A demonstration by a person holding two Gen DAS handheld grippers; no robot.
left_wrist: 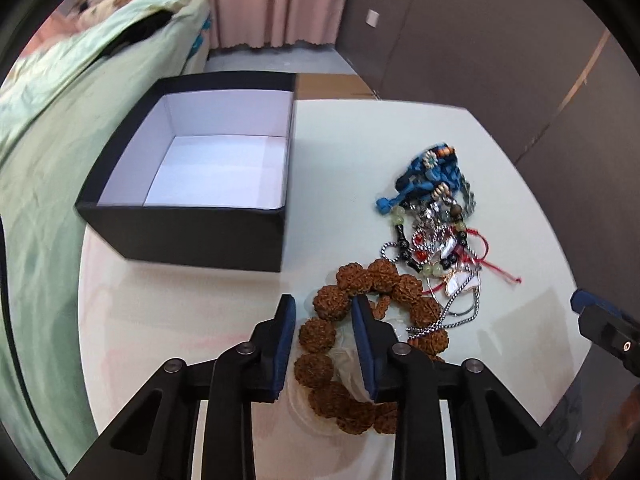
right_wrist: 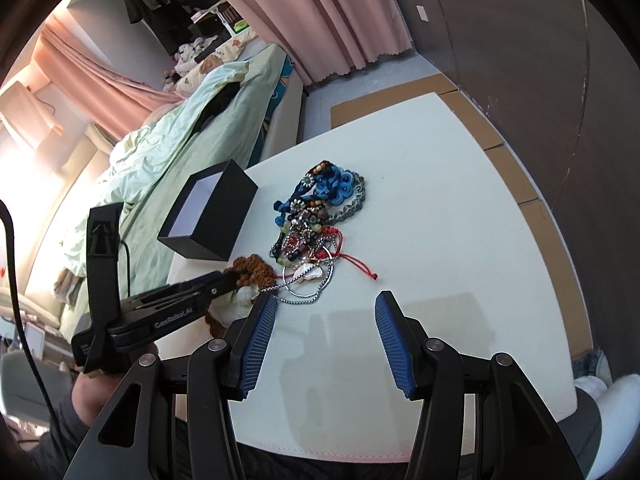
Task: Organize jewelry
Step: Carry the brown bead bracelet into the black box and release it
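A bracelet of big brown knobbly beads [left_wrist: 324, 364] lies on the white table. My left gripper [left_wrist: 324, 304] is open, its blue-padded jaws standing on either side of the bracelet's left arc; it also shows in the right wrist view [right_wrist: 230, 280]. A tangled pile of jewelry [left_wrist: 436, 224] with blue cord, beads, silver chains and a red string lies to the right; it also shows in the right wrist view [right_wrist: 316, 220]. An open black box [left_wrist: 208, 168] with a white inside stands at the back left. My right gripper [right_wrist: 324, 300] is open and empty above bare table.
A bed with a green cover [left_wrist: 60, 120] runs along the table's left side. Pink curtains [left_wrist: 276, 0] hang behind. A dark wall [left_wrist: 500, 40] stands at the right. The table's front edge [right_wrist: 320, 452] is close to the right gripper.
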